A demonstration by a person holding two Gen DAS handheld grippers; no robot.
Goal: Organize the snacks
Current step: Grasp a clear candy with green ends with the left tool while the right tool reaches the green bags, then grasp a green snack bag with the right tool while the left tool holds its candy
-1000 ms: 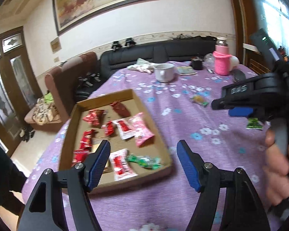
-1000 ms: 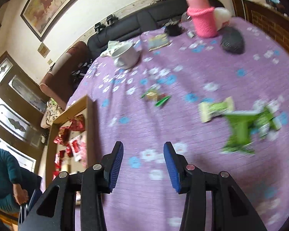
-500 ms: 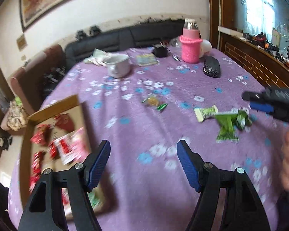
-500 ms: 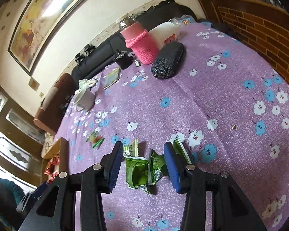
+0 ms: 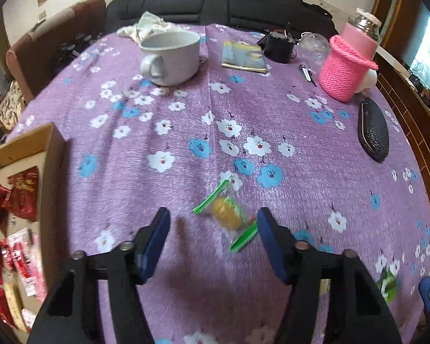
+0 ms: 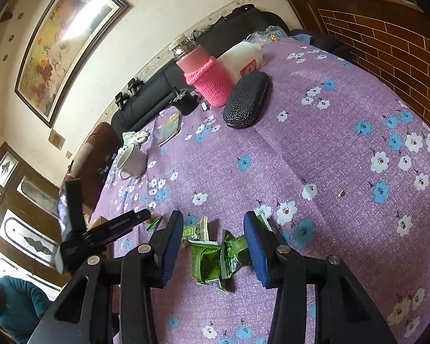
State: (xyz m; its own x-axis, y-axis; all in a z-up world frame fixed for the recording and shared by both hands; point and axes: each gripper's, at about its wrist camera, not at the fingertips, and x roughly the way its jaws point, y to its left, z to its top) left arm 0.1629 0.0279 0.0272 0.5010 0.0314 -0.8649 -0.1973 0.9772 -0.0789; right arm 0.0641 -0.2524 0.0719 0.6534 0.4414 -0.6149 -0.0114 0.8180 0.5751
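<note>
- Between the blue pads of the left gripper [image 5: 212,235], in the left wrist view, lies a yellow candy [image 5: 226,215] in a clear wrapper with green ends, nearer the right-hand pad; the jaws have just been closing but stand apart and neither pad presses on it.
- Far left of that gripper, a cardboard tray [image 5: 47,154] holds red snack packets [image 5: 21,192] and pink-and-white ones [image 5: 25,258].
- Ahead of it stand a grey mug [image 5: 173,57], whose inside is hidden, and a jar in a pink knitted sleeve [image 5: 347,71].
- Low at the right edge sits a green packet [image 5: 388,283].
- Between the pads of the right gripper [image 6: 213,248], in the right wrist view, lie crumpled green snack packets [image 6: 215,258] on the purple flowered tablecloth [image 6: 315,143]; the jaws are parted, and whether a pad touches them I cannot tell.
- Left of it, the left gripper's black body reaches in above the candy's green end.
</note>
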